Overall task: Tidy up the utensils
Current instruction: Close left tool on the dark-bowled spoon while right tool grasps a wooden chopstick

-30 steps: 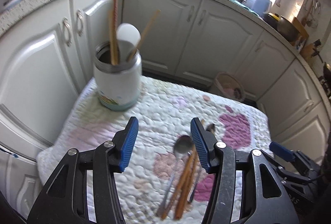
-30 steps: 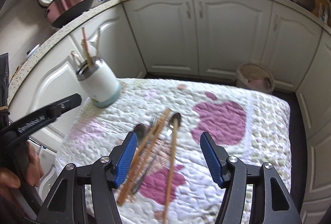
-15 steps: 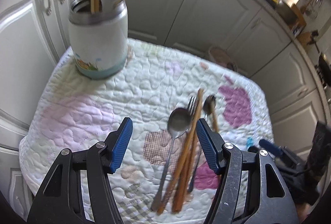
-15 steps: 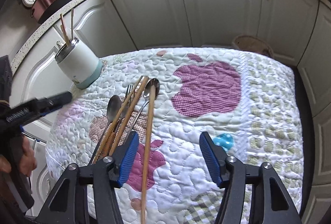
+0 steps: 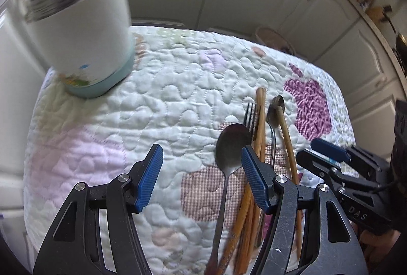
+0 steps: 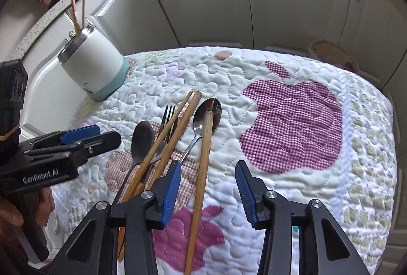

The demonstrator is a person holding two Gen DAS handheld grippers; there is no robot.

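**Thin sticks and spoons wait on the soft quilt**

The chopsticks [image 6: 178,132], the dark spoon [image 6: 141,137], the fork [image 6: 169,112] and the shiny spoon [image 6: 207,112] lie in a loose pile near the middle of the quilt [image 6: 292,122]. The white cup [image 6: 92,66] stands at the far left corner with sticks already in it.

These things look light, hard and thin. The metal ones may be slippery (the quilt is squishy, so fingers can press down a bit). I would grab a handle in its middle.

The right gripper [image 6: 208,188] hangs low over one long stick, jaws apart and empty. The left gripper [image 5: 201,173] hangs beside the dark spoon, jaws apart too.
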